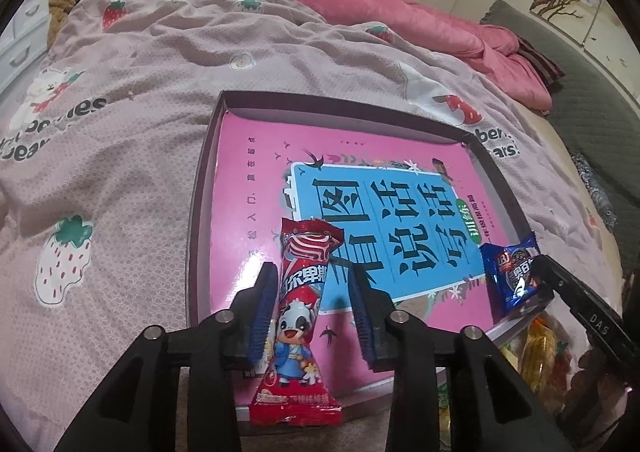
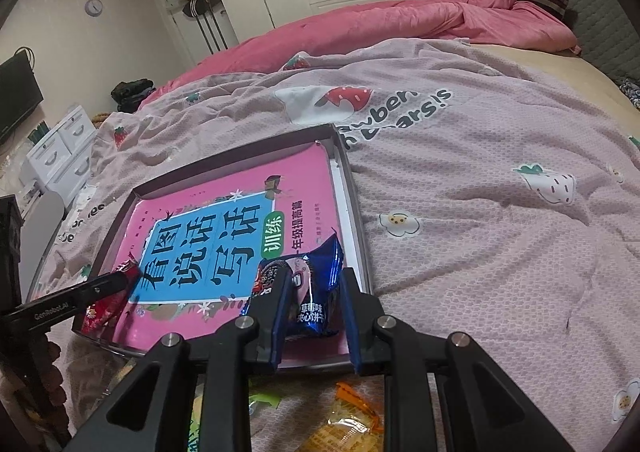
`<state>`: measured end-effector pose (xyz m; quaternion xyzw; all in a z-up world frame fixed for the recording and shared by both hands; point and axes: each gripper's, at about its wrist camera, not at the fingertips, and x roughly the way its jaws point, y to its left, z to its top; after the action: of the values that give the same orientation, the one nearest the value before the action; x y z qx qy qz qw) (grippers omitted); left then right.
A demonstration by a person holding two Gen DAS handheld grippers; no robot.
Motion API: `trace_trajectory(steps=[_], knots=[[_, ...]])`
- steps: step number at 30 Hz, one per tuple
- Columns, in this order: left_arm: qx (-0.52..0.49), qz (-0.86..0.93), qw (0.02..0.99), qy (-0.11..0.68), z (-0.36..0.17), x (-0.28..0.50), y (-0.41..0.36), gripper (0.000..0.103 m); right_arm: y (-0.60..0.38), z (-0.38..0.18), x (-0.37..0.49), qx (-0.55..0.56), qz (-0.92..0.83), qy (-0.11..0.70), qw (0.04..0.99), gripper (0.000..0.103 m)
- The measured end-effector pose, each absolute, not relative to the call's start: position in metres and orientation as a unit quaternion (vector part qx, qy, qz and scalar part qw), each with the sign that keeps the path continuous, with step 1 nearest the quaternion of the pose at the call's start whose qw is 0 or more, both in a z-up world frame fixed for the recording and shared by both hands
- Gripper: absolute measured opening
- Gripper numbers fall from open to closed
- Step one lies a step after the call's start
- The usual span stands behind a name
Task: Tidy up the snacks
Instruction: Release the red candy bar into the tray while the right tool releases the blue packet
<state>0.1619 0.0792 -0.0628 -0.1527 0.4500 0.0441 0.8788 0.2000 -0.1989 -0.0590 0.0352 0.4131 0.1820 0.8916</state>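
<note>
The red foil snack stick with a cartoon cow [image 1: 298,322] lies at the near edge of the shallow cardboard tray [image 1: 202,188], on its pink book [image 1: 256,156], between the left gripper [image 1: 313,310]'s parted, non-touching pads. The blue foil biscuit packet [image 2: 310,284], at the tray's near right corner, is pinched by the right gripper [image 2: 316,316].

Our left gripper [image 1: 314,306] points steeply downward with its fingers [image 1: 262,312] parted. Our right gripper [image 2: 316,316] also tilts downward, its fingers [image 2: 280,316] drawn in as close as they go.
</note>
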Motion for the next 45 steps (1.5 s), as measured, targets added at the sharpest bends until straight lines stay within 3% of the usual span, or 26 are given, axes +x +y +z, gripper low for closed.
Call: trace_trajectory(steps=[11,20,26,45], knots=[[-0.151,0.042,0.885,0.438,-0.044,0.155,0.076,0.051,-0.203,-0.053,0.199,0.039,0.18,0.406,0.895,0.026],[-0.151,0.042,0.891,0.426,-0.026,0.142,0.074,0.055,-0.203,-0.041,0.193,0.049,0.201,0.389,0.898,0.038],[-0.145,0.042,0.895,0.42,-0.017,0.133,0.072,0.063,-0.199,-0.032,0.187,0.046,0.215,0.374,0.901,0.047],[-0.126,0.039,0.902,0.412,0.002,0.11,0.068,0.069,-0.198,-0.005,0.16,0.011,0.234,0.325,0.916,0.06]])
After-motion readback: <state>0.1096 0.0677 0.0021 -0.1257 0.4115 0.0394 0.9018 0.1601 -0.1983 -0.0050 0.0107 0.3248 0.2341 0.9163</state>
